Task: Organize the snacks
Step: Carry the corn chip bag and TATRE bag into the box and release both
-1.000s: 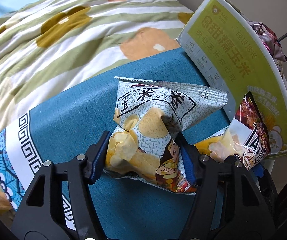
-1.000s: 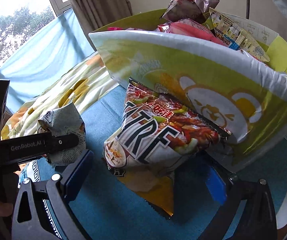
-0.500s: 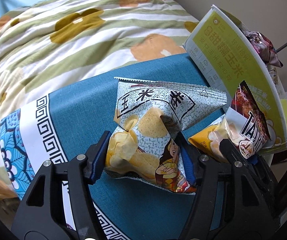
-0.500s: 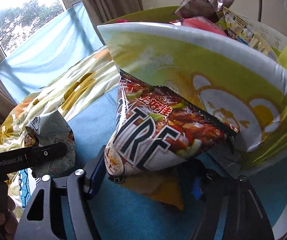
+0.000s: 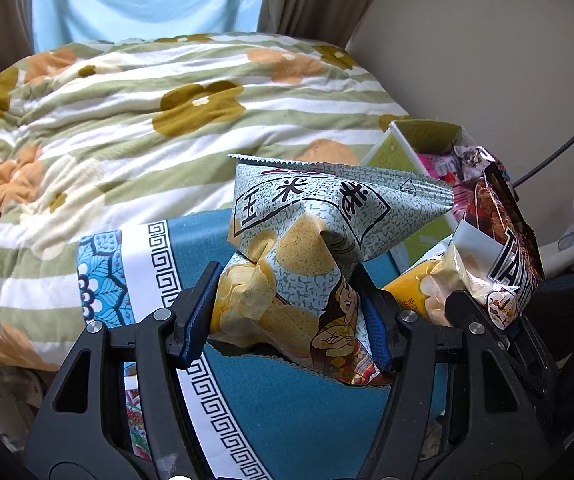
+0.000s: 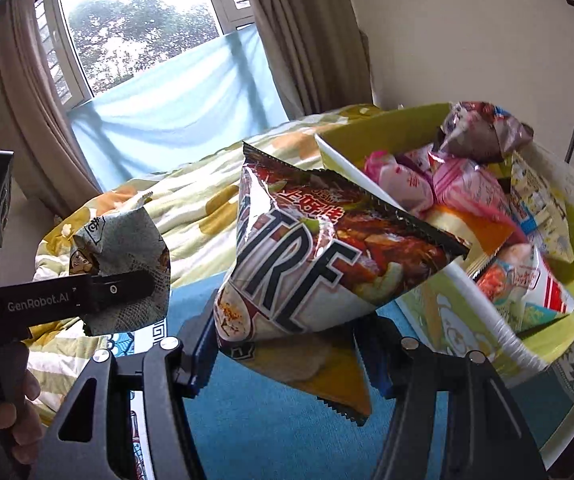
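Between my left fingers, at six o'clock in the left wrist view, the grey-green corn chip bag (image 5: 307,264) is clamped at its lower half, my left gripper (image 5: 287,320) pinching it from both sides so the foil creases inward. Its crimped top edge points up toward twelve o'clock, and the bag hangs clear of the blue patterned cloth (image 5: 287,412) beneath it. At three o'clock from it I see my other snack and the black frame carrying it.

My right gripper (image 6: 287,354) has just been closing, and its pads now squeeze the red spicy chip bag (image 6: 307,264) near its bottom, with a yellow pouch (image 6: 319,376) caught under it between the same fingers. That red bag tilts up toward one o'clock, its top corner overlapping the near rim of the green snack box (image 6: 467,316). The box sits at two to three o'clock, packed with pink, brown and white packets (image 6: 463,184). At nine o'clock in the right wrist view my left gripper's arm crosses the corn chip bag, with a hand (image 6: 19,420) gripping its handle at eight o'clock. Behind everything, at eleven o'clock, lies the flowered striped quilt (image 5: 147,120).
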`<state>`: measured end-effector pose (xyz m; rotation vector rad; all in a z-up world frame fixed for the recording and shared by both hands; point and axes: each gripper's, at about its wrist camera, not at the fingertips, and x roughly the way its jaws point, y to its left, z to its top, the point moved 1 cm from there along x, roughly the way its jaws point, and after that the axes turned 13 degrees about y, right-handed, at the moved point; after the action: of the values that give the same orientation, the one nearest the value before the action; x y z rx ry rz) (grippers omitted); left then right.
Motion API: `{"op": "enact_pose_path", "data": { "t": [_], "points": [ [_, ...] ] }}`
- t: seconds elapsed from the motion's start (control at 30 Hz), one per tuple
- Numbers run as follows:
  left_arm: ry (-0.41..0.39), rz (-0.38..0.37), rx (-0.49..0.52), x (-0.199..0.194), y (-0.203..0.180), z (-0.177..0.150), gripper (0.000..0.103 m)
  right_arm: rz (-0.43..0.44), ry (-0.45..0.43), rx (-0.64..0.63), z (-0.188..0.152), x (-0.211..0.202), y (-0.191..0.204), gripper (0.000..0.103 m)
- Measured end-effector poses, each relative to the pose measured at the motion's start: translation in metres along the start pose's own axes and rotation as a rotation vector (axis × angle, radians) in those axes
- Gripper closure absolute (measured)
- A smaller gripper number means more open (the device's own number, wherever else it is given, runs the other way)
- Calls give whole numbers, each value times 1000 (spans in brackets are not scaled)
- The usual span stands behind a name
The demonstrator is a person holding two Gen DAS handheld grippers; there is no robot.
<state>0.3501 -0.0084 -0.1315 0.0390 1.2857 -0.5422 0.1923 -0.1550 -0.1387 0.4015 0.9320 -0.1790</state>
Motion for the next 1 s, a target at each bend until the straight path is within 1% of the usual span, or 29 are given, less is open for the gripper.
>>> {"op": "enact_pose_path", "data": {
  "t": [0.07, 0.17, 0.27, 0.37, 0.43, 0.5, 0.63, 0.77, 0.83, 0.87, 0.9, 0.93, 0.97, 1.0],
  "points": [
    [-33, 8, 5, -17, -16, -2, 43, 28, -15, -12, 12, -17, 1, 46],
    [-77, 9, 0, -35, -45, -4, 43, 61, -31, -35, 24, -47, -12, 46],
    [-115, 10, -17, -47, -80, -9, 43, 70, -44, -70, 37, -74, -39, 46],
    [-151, 29, -34, -50, -124, -14, 43, 69, -35, -118, 51, -95, -75, 46],
    [-164, 20, -55, -45, -154, -16, 43, 67, -20, -168, 60, -104, -97, 46],
    [-168, 30, -77, -34, -182, -19, 43, 64, -11, -192, 68, -111, -124, 46],
    [-132, 50, -105, -3, -234, -22, 43, 89, 11, -226, 73, -118, -171, 46],
    [-92, 63, -137, 30, -270, -23, 43, 124, 40, -257, 82, -115, -204, 46],
    [-73, 71, -152, 45, -282, -21, 41, 135, 49, -271, 87, -116, -219, 46],
    [-59, 73, -157, 53, -286, -20, 36, 143, 55, -273, 89, -115, -224, 46],
    [-42, 79, -163, 60, -289, -19, 23, 150, 59, -274, 91, -115, -230, 46],
    [-32, 90, -171, 64, -292, -19, 16, 154, 63, -275, 93, -114, -234, 46],
    [-34, 103, -181, 66, -293, -20, 6, 158, 68, -275, 94, -115, -238, 46],
    [-42, 108, -189, 65, -295, -23, 3, 163, 74, -275, 94, -115, -240, 46]
  ]
}}
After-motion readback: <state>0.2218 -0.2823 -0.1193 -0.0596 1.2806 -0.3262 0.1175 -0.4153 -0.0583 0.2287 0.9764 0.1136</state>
